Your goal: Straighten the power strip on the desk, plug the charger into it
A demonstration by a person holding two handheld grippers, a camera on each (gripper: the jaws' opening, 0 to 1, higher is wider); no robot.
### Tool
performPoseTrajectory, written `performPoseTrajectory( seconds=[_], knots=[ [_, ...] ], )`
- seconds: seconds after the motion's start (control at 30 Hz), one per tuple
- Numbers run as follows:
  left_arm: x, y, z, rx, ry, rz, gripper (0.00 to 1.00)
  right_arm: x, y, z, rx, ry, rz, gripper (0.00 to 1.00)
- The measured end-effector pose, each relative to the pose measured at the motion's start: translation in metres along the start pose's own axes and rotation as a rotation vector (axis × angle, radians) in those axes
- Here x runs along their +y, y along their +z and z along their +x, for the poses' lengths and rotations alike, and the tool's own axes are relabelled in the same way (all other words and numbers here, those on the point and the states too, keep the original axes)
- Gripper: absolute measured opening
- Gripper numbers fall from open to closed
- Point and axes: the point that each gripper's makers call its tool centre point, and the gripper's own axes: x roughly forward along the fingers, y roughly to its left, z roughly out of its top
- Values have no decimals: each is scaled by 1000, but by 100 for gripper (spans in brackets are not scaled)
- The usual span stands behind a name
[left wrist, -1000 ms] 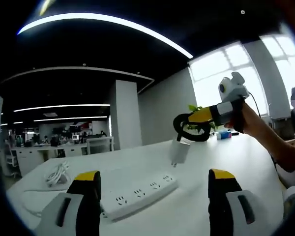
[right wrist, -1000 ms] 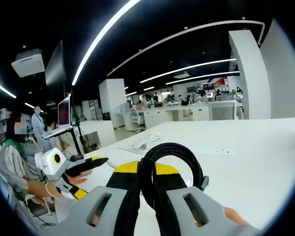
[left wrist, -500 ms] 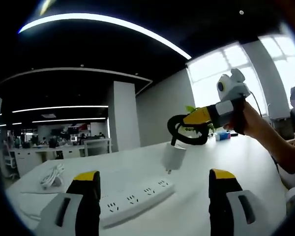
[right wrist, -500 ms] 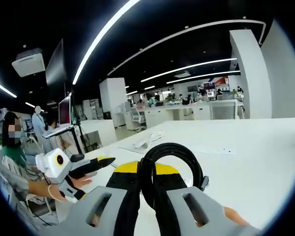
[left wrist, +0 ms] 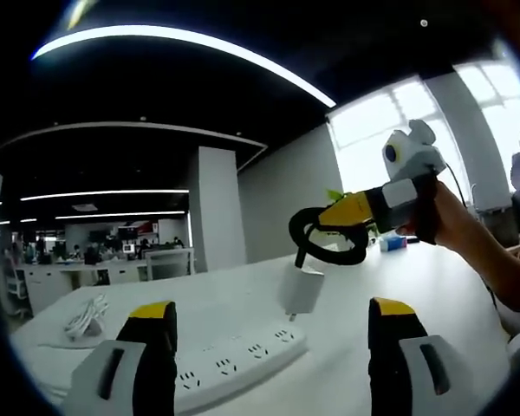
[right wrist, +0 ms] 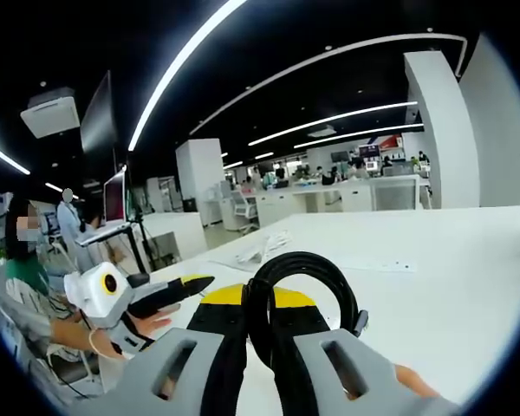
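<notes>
Step in hand: the plug-in. Power strip (left wrist: 230, 364) lies flat on the white bench (left wrist: 347, 347), sockets up, between the left tool's (left wrist: 277, 347) two yellow-tipped prongs in the left gripper view, so I'd judge straightening is done or nearly so

Left tool: spread wide apart, holding nothing, hovering low just over the near end of the strip

Right tool (left wrist: 329, 217): seen from the left gripper view, clamped on a black cable loop (left wrist: 325, 238), with the white charger (left wrist: 302, 290) hanging from it just above the strip's far end, not touching. In the right gripper view the same tool (right wrist: 260, 334) has its prongs closed tight on that loop (right wrist: 303, 295); the charger itself is hidden below them

Next move, my read: charger dangles by the cable, so it may swing and the pins aren't rigidly aimed. Needs lowering square over a socket, pins lined with the slots, then a straight push down. Left tool looks placed to pin the strip so it doesn't skid. Risk: pins miss or the charger tips over on contact

Containers: none that I can make out. A coiled white cable (left wrist: 85, 316) sits on the bench well apart from the strip
</notes>
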Motion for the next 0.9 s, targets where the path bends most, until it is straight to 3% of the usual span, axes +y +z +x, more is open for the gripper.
performPoseTrajectory(
  seconds=[0.37,0.6,0.9],
  knots=[
    [1,-8,14,1,10,22,92,-2,-1,1,-3,-1,9,6],
    [-4,-2,24,-18,11,36,91,-3,0,3,-7,1,15,6],
    [-14,-8,35,14,-14,60,91,1,-4,6,-1,11,18,6]
  ],
)
